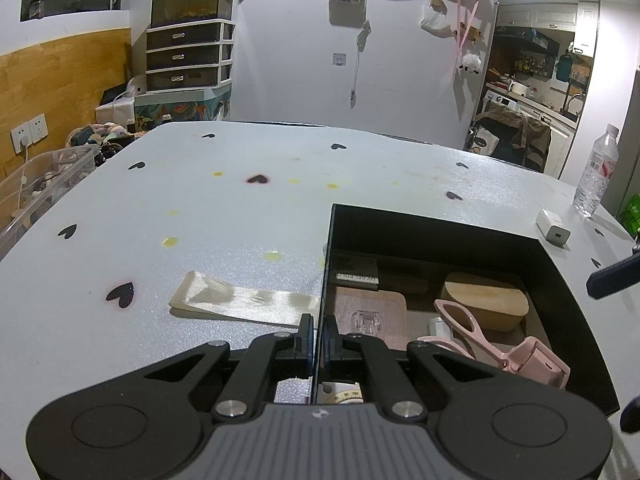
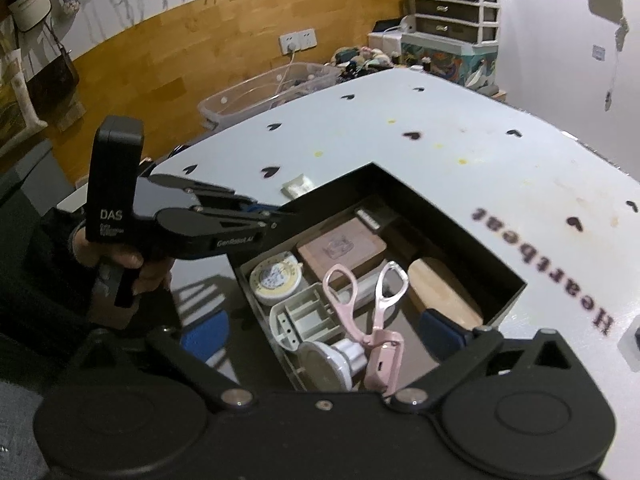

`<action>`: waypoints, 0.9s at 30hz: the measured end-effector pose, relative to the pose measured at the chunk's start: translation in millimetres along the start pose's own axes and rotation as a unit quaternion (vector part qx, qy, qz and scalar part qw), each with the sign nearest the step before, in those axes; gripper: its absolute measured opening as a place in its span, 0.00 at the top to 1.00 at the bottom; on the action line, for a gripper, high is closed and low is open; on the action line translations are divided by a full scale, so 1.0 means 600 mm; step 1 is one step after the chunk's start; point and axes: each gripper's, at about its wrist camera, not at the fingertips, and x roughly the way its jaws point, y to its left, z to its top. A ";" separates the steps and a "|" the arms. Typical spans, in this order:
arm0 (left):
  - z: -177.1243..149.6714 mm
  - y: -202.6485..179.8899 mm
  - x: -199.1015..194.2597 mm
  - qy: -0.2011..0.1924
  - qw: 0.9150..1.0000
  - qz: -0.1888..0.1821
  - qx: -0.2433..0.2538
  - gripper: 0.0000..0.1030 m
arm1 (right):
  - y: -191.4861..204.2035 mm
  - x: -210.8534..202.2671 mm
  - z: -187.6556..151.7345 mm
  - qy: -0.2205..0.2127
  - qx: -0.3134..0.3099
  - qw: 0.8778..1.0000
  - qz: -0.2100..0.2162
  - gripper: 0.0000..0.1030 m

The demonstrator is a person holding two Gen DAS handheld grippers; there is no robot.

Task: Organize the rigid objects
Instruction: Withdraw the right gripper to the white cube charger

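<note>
A pale, grainy table (image 1: 248, 208) printed with small black hearts is filling both views. A matte black rectangular box (image 2: 508, 294) with thin upright walls is sitting on it, toward four o'clock in the left wrist view.

The left gripper (image 1: 319, 340) is pinching the box's left wall, its blue pads pressed together on the thin black panel. The right gripper (image 2: 324, 334) is hovering over the box at six o'clock in its own view, its jaws spread wide with nothing between them.

Inside the box, a smooth oblong wooden block (image 2: 444, 292) is lying at three o'clock. A flat brown square card (image 2: 340, 250) with a clear plastic hook is resting at twelve. A grey ribbed plastic tray (image 2: 304, 318) is lying at eight, with a round cream dial (image 2: 276, 278) at ten. A glossy pink eyelash curler (image 2: 378, 320), with two loop handles, is lying across the middle.

A shiny cream ribbon (image 1: 244, 300) is lying flat on the table just left of the box.
</note>
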 end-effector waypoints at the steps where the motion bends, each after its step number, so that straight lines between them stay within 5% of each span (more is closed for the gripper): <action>1: 0.000 0.000 0.000 0.000 1.000 0.000 0.000 0.96 | -0.002 -0.003 0.000 -0.004 0.002 1.000 -0.003 0.00; 12: 0.000 0.001 0.001 0.000 1.000 0.000 0.000 0.96 | -0.109 -0.053 -0.019 -0.081 0.110 0.986 -0.100 0.00; 27: 0.000 0.002 0.001 -0.001 1.000 0.000 0.000 0.96 | -0.376 -0.070 -0.076 -0.132 0.282 0.918 -0.244 0.06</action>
